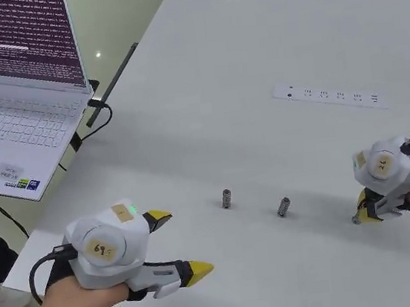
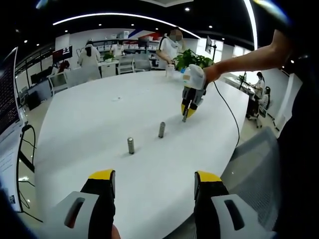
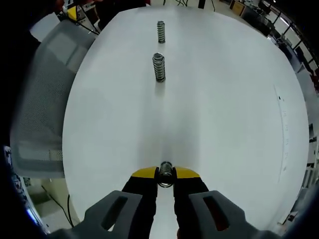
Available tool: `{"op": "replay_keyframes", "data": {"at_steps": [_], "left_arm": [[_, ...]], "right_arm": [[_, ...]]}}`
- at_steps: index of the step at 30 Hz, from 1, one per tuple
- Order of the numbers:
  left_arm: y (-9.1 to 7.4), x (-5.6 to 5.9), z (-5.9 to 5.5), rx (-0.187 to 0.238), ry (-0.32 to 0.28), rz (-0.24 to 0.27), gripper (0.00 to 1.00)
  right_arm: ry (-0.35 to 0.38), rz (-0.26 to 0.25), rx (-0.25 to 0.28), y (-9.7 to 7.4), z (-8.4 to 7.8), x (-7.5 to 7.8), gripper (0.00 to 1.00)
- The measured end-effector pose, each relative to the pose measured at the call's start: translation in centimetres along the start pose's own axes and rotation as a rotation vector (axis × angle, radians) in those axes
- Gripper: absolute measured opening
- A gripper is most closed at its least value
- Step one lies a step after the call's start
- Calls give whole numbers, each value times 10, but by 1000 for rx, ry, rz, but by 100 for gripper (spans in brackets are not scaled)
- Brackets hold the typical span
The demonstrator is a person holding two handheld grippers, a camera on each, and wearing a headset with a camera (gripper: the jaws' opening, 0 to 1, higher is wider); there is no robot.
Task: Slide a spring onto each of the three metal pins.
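Two springs stand upright on the white table [image 1: 254,65]: one [image 1: 226,199] [image 2: 130,145] [image 3: 160,31] to the left, another [image 1: 283,207] [image 2: 161,129] [image 3: 158,67] to its right. My right gripper [image 1: 362,213] [image 3: 165,175] points down at the table at the right, shut on a third spring [image 3: 165,176] whose top shows between its yellow fingertips. The right gripper [image 2: 186,113] also appears across the table in the left gripper view. My left gripper [image 1: 179,246] [image 2: 153,181] hovers near the table's front left edge, open, with nothing between its fingers. No bare pins are visible.
A white laptop [image 1: 20,109] sits on a stand at the left, with black cables [image 1: 99,114] beside it. A white power strip [image 1: 330,96] lies at the back right. Office chairs, desks and people stand beyond the table.
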State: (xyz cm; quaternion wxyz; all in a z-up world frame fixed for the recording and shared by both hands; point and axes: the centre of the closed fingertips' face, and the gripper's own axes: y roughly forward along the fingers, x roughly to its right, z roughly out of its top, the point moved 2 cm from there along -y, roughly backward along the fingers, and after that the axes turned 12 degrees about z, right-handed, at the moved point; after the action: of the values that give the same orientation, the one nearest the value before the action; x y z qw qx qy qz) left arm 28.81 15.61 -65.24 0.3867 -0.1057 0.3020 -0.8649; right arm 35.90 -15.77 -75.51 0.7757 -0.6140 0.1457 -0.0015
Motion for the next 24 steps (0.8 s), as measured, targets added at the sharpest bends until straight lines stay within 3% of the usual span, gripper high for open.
{"op": "replay_keyframes", "data": {"at_steps": [9,24], "left_arm": [[-1,-2,-1,-6,7,4,60],[0,-1,6,12,20,-4,62]], "right_arm": [[5,1,-7,5,-3,1,10],[18,-34,-4,-7,-8,-1,24]]}}
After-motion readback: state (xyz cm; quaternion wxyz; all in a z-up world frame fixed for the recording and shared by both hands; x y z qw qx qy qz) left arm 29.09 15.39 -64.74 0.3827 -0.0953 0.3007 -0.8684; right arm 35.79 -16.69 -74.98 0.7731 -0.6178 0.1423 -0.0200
